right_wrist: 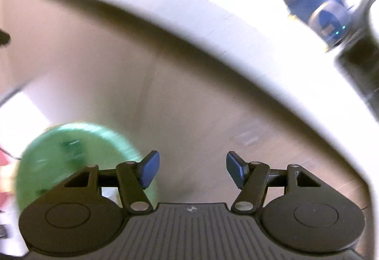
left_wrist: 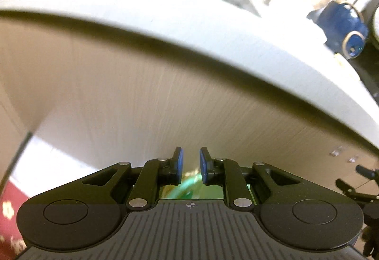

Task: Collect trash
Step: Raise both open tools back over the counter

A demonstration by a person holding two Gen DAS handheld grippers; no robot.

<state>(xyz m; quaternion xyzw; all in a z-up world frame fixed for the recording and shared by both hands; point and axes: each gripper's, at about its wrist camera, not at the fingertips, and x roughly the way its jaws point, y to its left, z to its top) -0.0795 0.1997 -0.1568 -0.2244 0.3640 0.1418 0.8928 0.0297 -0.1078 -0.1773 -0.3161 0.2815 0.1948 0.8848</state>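
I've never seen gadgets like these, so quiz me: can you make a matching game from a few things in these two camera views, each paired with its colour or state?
Things:
1. left gripper
2. right gripper
3. round bin
4. counter edge

Descriptions:
A. green, blurred, low on the left
B. jaws wide apart, nothing between them
C. white, curving across the view
D. jaws narrow, with a small gap

Pairs: 1-D, 2-B, 3-A, 4-C

The counter edge arced across the upper frame of both wrist views, its cabinet front below it. A round container sat at lower left of the right view (behind the right gripper's left linkage). A device lay on the counter, upper right.
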